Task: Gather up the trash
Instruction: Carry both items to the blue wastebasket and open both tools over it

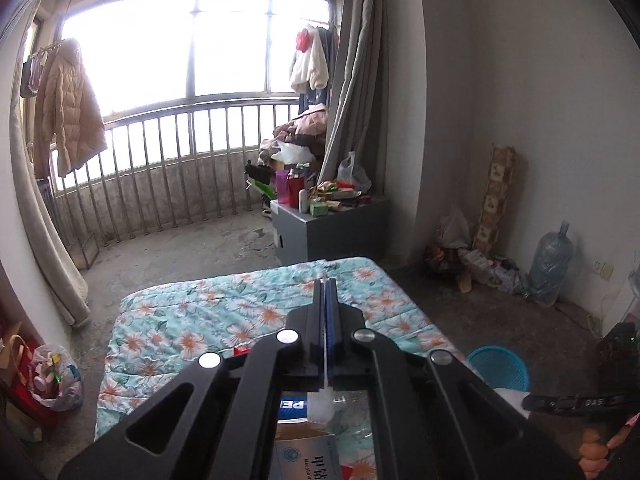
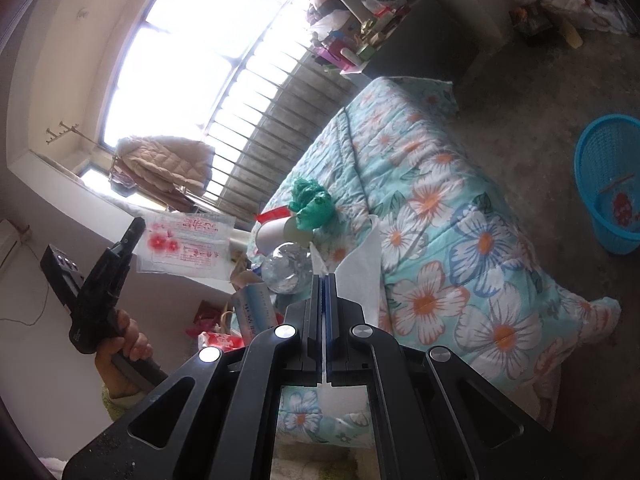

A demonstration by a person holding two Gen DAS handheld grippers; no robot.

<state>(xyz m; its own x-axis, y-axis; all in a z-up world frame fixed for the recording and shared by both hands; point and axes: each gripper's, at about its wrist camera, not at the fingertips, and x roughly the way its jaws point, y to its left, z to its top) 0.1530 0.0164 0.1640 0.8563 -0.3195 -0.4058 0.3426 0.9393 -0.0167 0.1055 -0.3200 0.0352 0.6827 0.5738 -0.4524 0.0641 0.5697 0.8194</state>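
Clamping a clear wrapper printed with red flowers, the left gripper has its jaws fully together. In the right wrist view the wrapper hangs in the air off the gripper's tip, left of the bed, and a hand grips the handle below. From the left gripper's own camera only a thin white line shows between the fingers.

Under that gripper, at the near edge of the bed, lies a heap of trash. It holds a white box with blue print and a clear plastic bottle with a blue label. A white paper tube lies beside them, and a crumpled green plastic bag sits just behind it on the flowered quilt.

Next to the heap, the right gripper is also closed tight, pinching a white tissue. The sheet rises past the fingertips over the quilt, and more of it shows below the jaws.

Further right, on the concrete floor just off the bed's side edge, stands a blue plastic basket. A few scraps, one of them red, lie in its bottom.

At the far end of the bed a grey cabinet crowded with containers stands near the balcony railing. An empty water jug sits against the right wall.
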